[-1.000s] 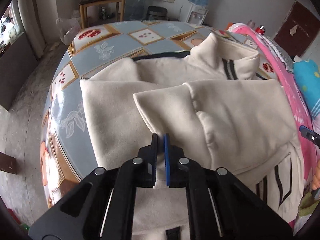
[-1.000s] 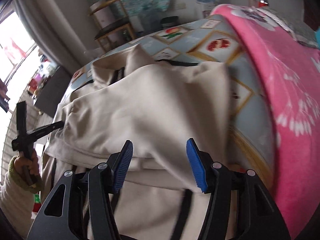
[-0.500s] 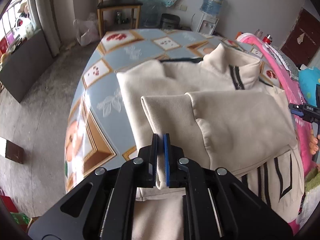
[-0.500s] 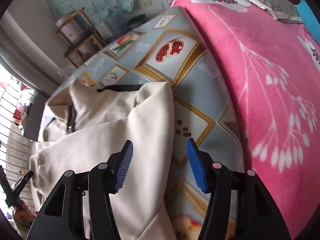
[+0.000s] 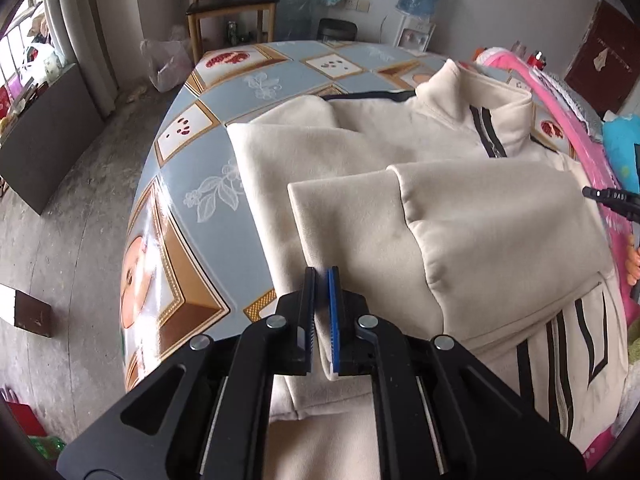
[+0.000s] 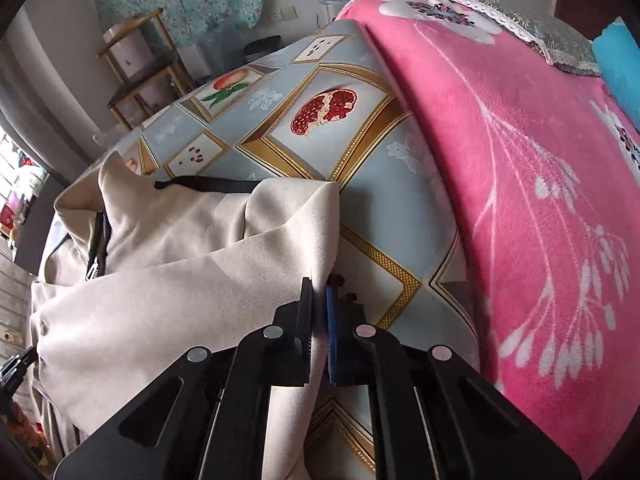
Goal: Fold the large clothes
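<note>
A cream zip-up jacket (image 5: 420,168) with black stripes lies on the fruit-patterned table (image 5: 192,216), collar at the far side. One sleeve (image 5: 480,232) is folded across its front. My left gripper (image 5: 321,280) is shut on the near left edge of the jacket. In the right wrist view the same jacket (image 6: 180,280) lies left of centre, and my right gripper (image 6: 318,292) is shut on its right side edge, which is slightly lifted. The right gripper's tip also shows at the left wrist view's right edge (image 5: 612,198).
A pink flowered blanket (image 6: 540,160) covers the right side, next to the table. A wooden chair (image 5: 230,12) and a water dispenser (image 5: 418,8) stand beyond the far edge. The table's left edge drops to a concrete floor (image 5: 72,240).
My right gripper, open half a second ago, has closed on the jacket's right edge. My left gripper stays shut on the left edge and has shifted slightly.
</note>
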The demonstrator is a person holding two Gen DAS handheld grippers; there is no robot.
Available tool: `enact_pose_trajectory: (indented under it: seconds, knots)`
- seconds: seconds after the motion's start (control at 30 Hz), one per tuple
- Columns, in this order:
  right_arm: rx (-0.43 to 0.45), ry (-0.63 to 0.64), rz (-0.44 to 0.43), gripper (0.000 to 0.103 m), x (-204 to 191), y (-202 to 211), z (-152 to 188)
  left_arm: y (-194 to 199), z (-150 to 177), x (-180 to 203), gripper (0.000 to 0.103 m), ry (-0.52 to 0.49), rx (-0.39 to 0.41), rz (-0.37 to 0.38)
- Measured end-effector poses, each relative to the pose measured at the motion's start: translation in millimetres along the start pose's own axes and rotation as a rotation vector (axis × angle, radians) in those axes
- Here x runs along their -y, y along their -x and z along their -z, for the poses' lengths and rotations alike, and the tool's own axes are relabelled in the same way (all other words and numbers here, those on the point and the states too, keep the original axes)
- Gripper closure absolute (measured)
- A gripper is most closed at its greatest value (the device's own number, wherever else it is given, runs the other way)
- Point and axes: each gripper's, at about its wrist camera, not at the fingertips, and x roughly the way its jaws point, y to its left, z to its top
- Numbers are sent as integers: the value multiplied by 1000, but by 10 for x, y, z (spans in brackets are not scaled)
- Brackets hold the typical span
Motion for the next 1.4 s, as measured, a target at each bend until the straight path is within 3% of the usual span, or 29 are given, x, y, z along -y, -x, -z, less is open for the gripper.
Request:
enact_pose_trajectory:
  seconds: [0.07,0.1,0.13,0.2,0.23,0.33,0.4,0.47,0.53,0.6,0.7,0.8,0.9,1.0,1.1,1.2,1.3,1.4]
  knots:
    - [27,42,85,84,-62,149,-4,47,4,0,96,0,7,1]
    - [56,67,143,68,-90,249,11,78,8,-2,95,-7,14,-6]
    - [112,102,191,59,-148,423,41,115,9,-6,95,-18,24,-25]
    - [167,153,178,58,-232,638,140,237,-1,-19,95,-41,71,-77]
    - [170,181,132,58,-315,727,207,289,-15,-25,95,-47,93,-84]
    - [114,291,-85,58,-683,839,521,412,-61,25,96,-67,148,-55]
    - [42,354,-168,58,-921,733,751,357,-76,146,96,-90,128,-35]
    - [-21,393,-166,58,-1047,534,943,233,-26,262,95,-124,76,-23]
    - [-70,401,-146,58,-1026,356,1068,32,60,268,95,-135,4,-64]
    - [-55,418,-145,58,-1015,421,1133,44,94,188,94,-115,17,-45]
    - [-90,401,-149,58,-1005,554,1064,221,-2,147,94,-106,64,-54]
    - [-44,402,-200,58,-1175,648,911,269,-208,296,94,-140,91,-16]
    - [5,386,-238,58,-1402,586,762,72,-396,518,93,-147,43,81]
    - [-21,361,-240,58,-1523,285,685,-358,-465,718,92,-163,-55,84]
    - [-78,364,-200,58,-1509,33,815,-442,-521,638,93,-118,-17,59]
    - [-46,414,-161,58,-1505,189,993,-438,-537,466,99,-42,-24,124]
    - [-53,378,-138,57,-1416,449,1126,-289,-500,476,99,-71,5,79]
    - [-23,328,-183,39,-1285,797,1279,32,-425,556,81,-123,68,39]
